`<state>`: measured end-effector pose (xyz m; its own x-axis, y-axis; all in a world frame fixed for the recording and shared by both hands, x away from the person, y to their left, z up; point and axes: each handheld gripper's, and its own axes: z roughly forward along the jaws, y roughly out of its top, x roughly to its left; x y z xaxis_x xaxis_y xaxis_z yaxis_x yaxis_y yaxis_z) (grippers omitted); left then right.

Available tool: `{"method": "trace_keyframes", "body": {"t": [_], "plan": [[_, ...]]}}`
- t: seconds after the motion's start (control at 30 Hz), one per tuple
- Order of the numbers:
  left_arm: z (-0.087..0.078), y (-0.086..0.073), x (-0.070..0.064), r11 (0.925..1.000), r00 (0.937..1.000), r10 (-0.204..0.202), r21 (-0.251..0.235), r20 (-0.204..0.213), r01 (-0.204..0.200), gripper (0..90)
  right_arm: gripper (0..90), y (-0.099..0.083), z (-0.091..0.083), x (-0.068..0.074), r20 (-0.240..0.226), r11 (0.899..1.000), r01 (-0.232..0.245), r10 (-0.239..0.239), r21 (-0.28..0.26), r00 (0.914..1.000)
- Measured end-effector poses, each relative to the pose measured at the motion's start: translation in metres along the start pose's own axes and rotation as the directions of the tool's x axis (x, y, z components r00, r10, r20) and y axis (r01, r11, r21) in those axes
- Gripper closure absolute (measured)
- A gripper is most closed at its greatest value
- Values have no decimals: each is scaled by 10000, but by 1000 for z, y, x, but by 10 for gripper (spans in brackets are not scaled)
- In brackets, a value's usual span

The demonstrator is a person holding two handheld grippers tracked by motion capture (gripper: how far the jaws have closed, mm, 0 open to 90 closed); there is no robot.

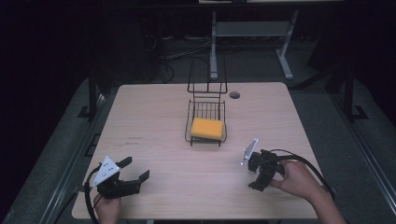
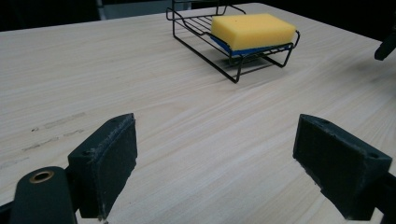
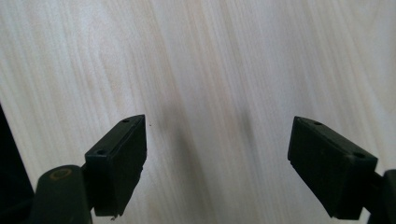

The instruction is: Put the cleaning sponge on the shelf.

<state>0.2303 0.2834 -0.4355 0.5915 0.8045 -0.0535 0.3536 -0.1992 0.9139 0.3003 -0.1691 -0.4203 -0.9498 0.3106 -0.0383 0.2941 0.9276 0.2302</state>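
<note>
Dark room all around, and one pale wood table (image 1: 154,116) in the light. Both hands sit near the front edge of it, one at each side.

A yellow sponge (image 1: 207,128) lies flat in a black wire rack (image 1: 206,110) in the middle of the table. The rack has a raised floor of thin wires, so a wet sponge can drip and dry. The sponge fills the rack's front part and does not hang over.

The left gripper (image 1: 134,172) is low by the table with its jaws wide apart and nothing between them. It points across the table, so the sponge (image 2: 252,30) is ahead of it and a bit to its right, well apart. I think it is held like that to be ready to go to the sponge.

The right gripper (image 1: 258,183) has its jaws spread wide too, and holds nothing. It tips down at the bare wood (image 3: 210,70), so the sponge is ahead of it and off to its left, well apart. It looks like it is just waiting there.

Neither gripper touches the rack or the sponge.
</note>
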Motion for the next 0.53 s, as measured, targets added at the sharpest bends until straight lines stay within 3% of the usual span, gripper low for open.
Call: {"method": "trace_keyframes", "body": {"t": [0.53], "plan": [[0, 0, 0, 10000, 10000, 22, 51, -20, -22, 130, 198, -19, -2, 6, 105, 9992, -236, 239, -337, 9997]]}}
